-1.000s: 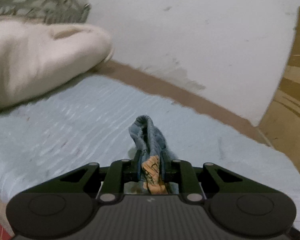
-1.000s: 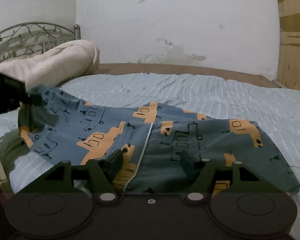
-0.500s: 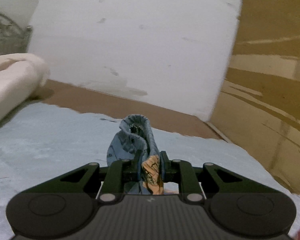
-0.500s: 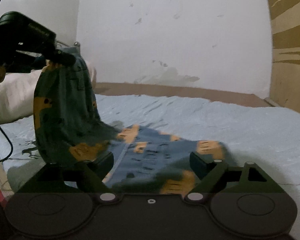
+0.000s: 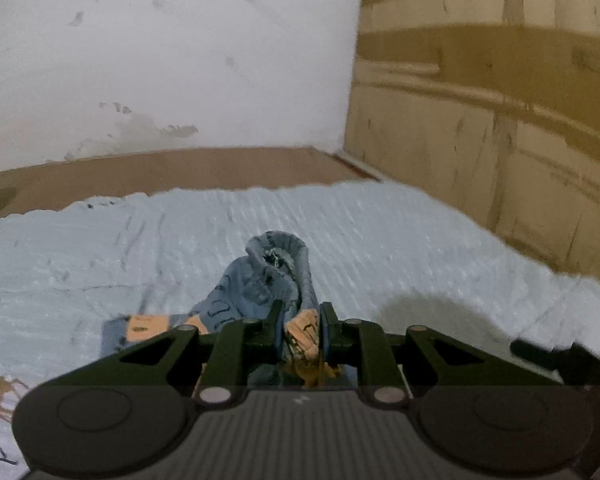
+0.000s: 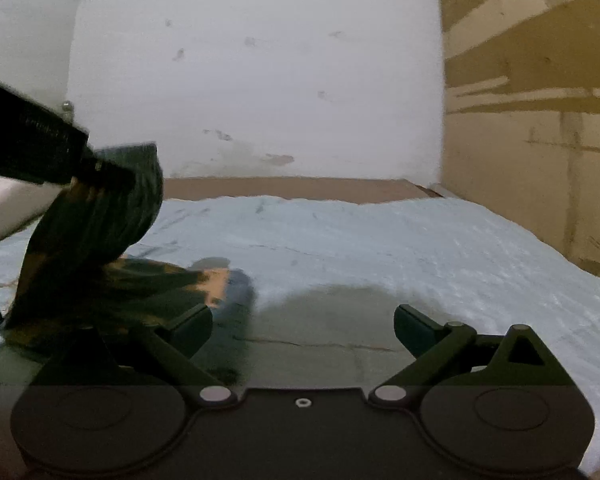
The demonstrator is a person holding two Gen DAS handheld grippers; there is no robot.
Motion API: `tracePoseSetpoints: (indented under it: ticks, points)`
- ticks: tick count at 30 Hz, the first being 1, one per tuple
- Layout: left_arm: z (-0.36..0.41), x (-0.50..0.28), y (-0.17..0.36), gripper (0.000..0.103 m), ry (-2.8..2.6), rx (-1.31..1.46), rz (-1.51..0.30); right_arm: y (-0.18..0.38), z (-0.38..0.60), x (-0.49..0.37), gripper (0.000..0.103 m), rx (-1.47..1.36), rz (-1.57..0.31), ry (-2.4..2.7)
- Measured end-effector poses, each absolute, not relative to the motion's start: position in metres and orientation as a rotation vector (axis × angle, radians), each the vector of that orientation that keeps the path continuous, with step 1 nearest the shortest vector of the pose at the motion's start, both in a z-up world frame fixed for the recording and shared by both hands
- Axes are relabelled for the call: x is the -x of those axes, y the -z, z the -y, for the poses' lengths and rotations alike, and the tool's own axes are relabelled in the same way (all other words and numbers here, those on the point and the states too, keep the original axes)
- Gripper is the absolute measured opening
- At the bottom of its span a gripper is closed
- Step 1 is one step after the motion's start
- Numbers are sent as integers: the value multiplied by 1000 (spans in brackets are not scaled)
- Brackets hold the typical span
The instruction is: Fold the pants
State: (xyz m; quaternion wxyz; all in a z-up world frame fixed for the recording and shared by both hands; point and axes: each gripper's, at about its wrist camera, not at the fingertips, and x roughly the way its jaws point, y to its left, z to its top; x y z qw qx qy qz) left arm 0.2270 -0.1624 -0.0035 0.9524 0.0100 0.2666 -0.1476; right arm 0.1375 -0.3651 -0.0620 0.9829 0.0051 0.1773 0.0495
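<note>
Pants point(image 5: 268, 280) are bunched in the left gripper point(image 5: 300, 320), fingers clamped tight on the cloth, over the bed point(image 5: 420, 240). Right view: right gripper point(image 6: 303, 322) fingers wide apart, holding nothing; pants point(image 6: 100, 240) half lifted, rest on the bed. Fold looks barely midway, nothing neat yet.

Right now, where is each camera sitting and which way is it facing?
Left wrist: on the left claw, looking along shut fingers pinching the pants, across the bed toward the wall.
Right wrist: on the right claw, open over the bed; the left claw lifts the pants at its left.
Shared: pants, bed, wall, left claw.
</note>
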Motion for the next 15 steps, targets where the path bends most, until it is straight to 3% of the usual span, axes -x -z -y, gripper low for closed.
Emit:
tracePoseSetpoints:
  ticks: [10,12,15]
  points:
    - [192,-224,45,22,284,-98,-649,74,393,-149,97,-49,-397,-91]
    - [192,-225,47,27,300,-99,-667,75,395,-151,97,-49,-402,-95]
    - [188,-220,48,44,322,-79,-672,76,398,-152,97,-48,-408,-99]
